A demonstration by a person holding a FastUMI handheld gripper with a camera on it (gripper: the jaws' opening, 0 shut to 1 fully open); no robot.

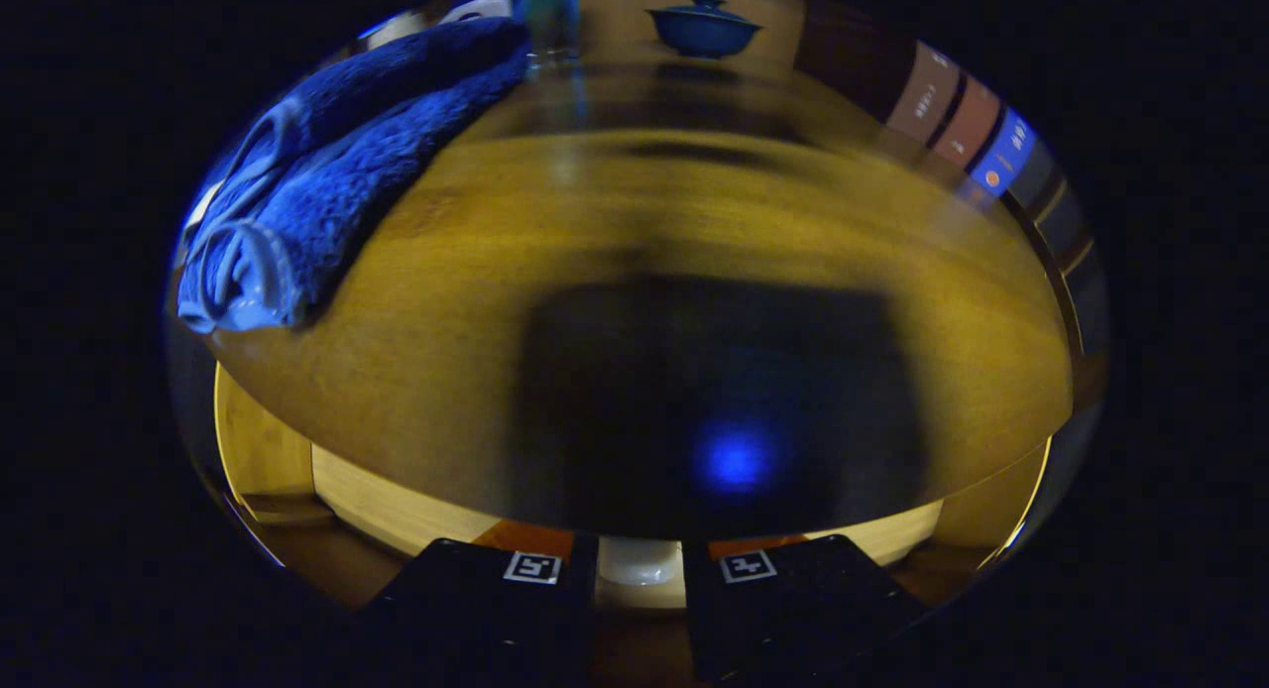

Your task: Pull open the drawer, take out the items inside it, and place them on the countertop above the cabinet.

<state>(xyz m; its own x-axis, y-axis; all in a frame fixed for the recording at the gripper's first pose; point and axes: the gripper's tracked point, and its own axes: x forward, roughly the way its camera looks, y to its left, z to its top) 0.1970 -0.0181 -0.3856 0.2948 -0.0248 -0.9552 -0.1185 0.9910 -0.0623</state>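
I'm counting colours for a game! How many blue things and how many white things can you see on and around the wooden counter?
Blue: 2 (rolled towel, lidded bowl)
White: 1 (small object held between the hand-held gripper fingers)
Total: 3

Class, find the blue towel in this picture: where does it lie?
In the gripper view the towel lies rolled on the countertop, ahead and to the left of the tongs, with a glass at its far end.
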